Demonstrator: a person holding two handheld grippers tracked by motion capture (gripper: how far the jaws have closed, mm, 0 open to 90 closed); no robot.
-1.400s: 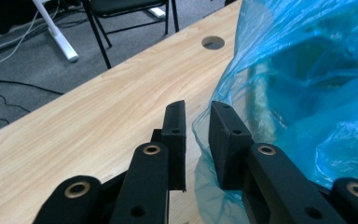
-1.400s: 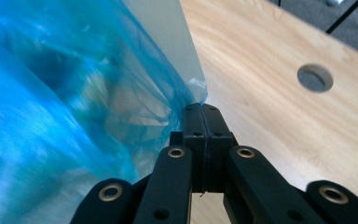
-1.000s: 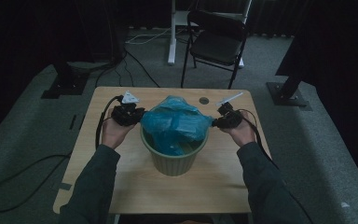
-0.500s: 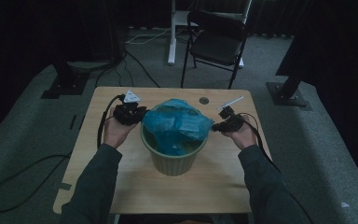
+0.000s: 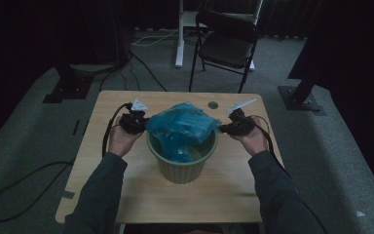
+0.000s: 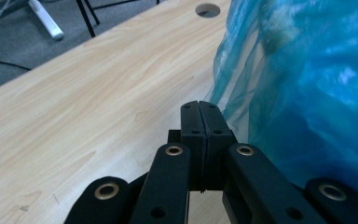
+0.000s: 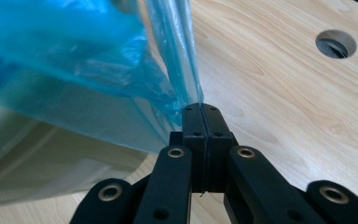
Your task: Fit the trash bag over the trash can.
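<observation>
A crumpled blue plastic bag (image 5: 180,124) bulges out of a pale green ribbed bin (image 5: 182,168) in the middle of the wooden table (image 5: 126,195). My left gripper (image 5: 143,124) sits at the bag's left edge. Its jaws have just been closing and now stand pressed together (image 6: 200,105), with the blue bag (image 6: 307,93) film meeting their tips. My right gripper (image 5: 222,128) is at the bag's right edge, shut (image 7: 202,108) on a fold of the bag (image 7: 51,42) that rises straight from the seam between the jaws. The bin's rim (image 7: 51,158) lies below that fold.
A round cable hole (image 5: 213,105) is in the tabletop behind the bin. A black folding chair (image 5: 226,44) and a white stand leg (image 5: 179,48) are beyond the table. Cables run over the grey carpet at the left.
Both hands stay in place at either side of the bin. The bag's top looks slightly flatter and more spread between the two grippers.
</observation>
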